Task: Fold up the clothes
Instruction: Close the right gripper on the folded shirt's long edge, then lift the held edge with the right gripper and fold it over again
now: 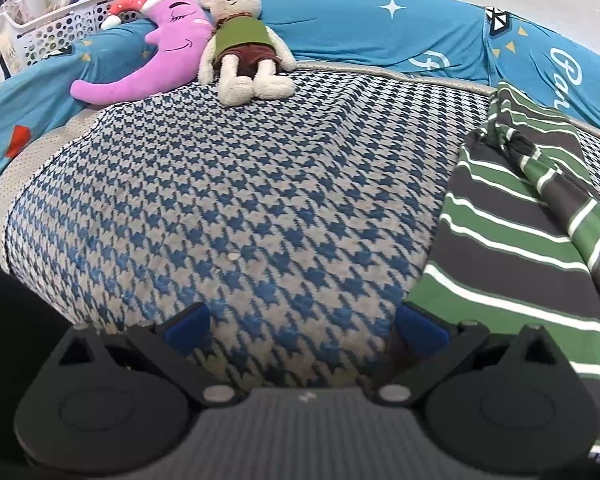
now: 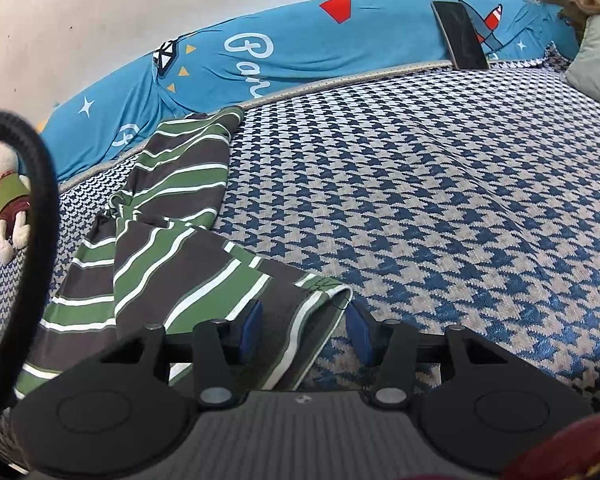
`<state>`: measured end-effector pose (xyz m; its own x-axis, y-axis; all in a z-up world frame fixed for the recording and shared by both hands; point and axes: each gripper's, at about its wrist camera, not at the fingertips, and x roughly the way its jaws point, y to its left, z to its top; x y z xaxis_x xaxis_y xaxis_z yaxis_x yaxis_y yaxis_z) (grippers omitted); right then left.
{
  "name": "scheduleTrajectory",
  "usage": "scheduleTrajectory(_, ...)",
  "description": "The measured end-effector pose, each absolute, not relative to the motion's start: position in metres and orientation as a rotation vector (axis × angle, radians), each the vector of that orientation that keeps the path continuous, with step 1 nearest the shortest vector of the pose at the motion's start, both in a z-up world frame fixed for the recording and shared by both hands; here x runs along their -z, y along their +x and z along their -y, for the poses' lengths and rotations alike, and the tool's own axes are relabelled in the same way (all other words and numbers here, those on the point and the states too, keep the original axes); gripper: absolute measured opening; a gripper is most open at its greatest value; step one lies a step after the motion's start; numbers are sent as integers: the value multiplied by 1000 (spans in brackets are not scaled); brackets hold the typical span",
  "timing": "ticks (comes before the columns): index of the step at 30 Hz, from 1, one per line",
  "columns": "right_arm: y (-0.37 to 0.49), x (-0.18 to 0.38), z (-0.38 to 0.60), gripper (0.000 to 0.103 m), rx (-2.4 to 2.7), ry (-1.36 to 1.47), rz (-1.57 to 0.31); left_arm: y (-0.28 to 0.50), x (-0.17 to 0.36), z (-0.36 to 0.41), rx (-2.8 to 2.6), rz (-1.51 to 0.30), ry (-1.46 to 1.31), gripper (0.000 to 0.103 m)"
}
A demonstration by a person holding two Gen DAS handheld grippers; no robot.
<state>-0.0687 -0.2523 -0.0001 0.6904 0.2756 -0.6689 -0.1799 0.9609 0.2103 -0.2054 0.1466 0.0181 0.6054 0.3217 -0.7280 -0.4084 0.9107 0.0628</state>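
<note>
On a bed covered in blue-and-beige houndstooth fabric [image 1: 236,184], a green, grey and white striped garment [image 2: 168,240] lies crumpled toward the far edge, beside a rolled turquoise printed quilt [image 1: 372,36]. The right gripper [image 2: 305,330] straddles the garment's near corner, jaws apart, not clamped. The left gripper [image 1: 303,326] hovers wide open over bare cover, the garment just beside it. A cream plush rabbit [image 1: 242,44] and pink moon-shaped cushion [image 1: 156,56] rest at the far left corner.
</note>
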Motion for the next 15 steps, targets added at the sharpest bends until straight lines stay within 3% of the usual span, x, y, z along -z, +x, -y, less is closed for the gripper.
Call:
scheduleTrajectory(10,-70,1,249,12,-272,127,-757,-210,-20,-156,-453,-808,-134,103)
scheduleTrajectory(15,-76,-3,249,8,-300,138,-740,-209,-20,-151,-434,-805,-129,103)
